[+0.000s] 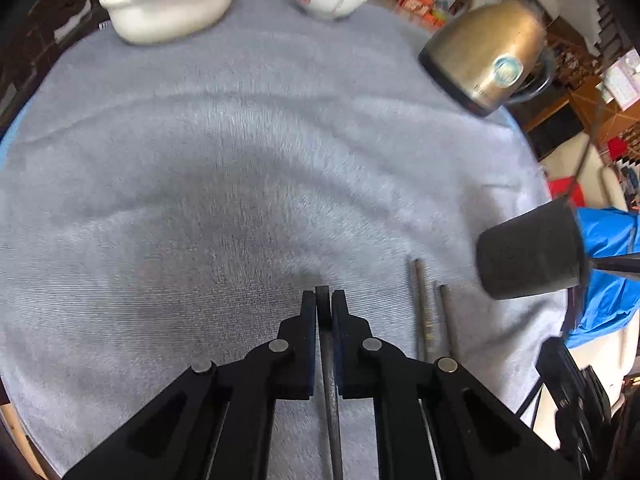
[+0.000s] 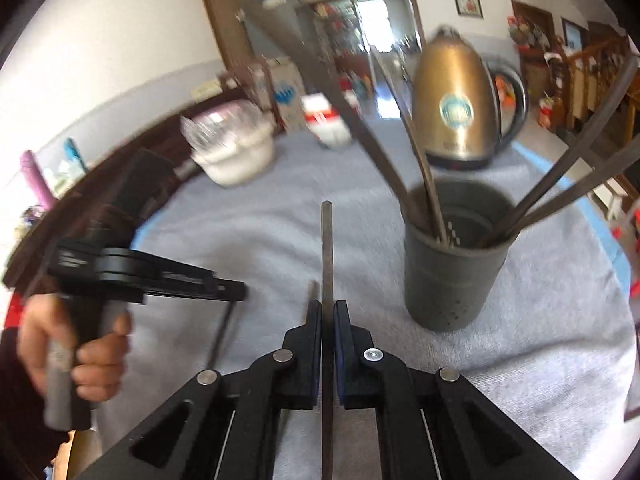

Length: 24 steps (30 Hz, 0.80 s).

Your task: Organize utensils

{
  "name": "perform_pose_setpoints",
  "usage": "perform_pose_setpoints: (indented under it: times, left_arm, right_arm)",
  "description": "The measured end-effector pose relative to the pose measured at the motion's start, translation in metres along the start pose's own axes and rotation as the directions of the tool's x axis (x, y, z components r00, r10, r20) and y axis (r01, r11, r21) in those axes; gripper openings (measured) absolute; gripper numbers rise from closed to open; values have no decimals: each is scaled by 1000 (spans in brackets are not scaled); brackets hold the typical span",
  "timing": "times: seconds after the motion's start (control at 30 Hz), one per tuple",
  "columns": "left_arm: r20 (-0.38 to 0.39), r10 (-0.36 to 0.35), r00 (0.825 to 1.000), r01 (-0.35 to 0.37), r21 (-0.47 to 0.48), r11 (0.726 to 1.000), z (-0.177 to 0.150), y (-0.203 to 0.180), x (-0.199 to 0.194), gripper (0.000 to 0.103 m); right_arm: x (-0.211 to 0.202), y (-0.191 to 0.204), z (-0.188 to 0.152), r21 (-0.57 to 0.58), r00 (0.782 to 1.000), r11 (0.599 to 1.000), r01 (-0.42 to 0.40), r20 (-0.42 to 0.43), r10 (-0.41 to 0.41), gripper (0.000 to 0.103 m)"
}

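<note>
Both grippers were clamped on chopsticks — the left gripper [image 1: 323, 298] pinched one dark chopstick [image 1: 329, 380] above the grey cloth [image 1: 200, 184], the right gripper [image 2: 328, 308] pinched another chopstick [image 2: 327, 248] that stood up past its pads. Two loose chopsticks [image 1: 424, 312] lay on the cloth just beside the grey holder [image 2: 456, 272], which held several utensils. A brass kettle [image 2: 456, 100] stood behind it — a white basin [image 1: 168, 8] farther off.

Table w/ grey cloth [image 1: 240, 160], holder [image 2: 452, 280], kettle [image 2: 456, 108], bowls [image 1: 172, 12]
</note>
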<state>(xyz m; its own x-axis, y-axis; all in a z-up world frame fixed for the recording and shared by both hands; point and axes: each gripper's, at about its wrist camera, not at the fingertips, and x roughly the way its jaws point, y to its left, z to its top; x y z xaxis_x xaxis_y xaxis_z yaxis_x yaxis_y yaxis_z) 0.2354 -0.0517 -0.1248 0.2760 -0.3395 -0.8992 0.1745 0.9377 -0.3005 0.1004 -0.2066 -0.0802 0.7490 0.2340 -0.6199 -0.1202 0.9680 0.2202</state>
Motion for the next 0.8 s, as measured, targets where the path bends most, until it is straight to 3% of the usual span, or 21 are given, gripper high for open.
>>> perform_pose_setpoints:
  times: [0.27,0.6,0.8]
  left_arm:
    - [190,-38,981,27,61,998,-2,-20,-82,7]
    - [365,-106,925,64,125,990,-13,-48,-158,7]
    - [434,-148,889,76,180,981,-9,-72,-187,7]
  right_arm:
    - [-84,7,19,-15,971,998,-55,232,57,6]
    - [-145,7,41,-10,906,997,-81,417,77,6]
    - [-152,-9,61,23,875,999,-31,484,16,6]
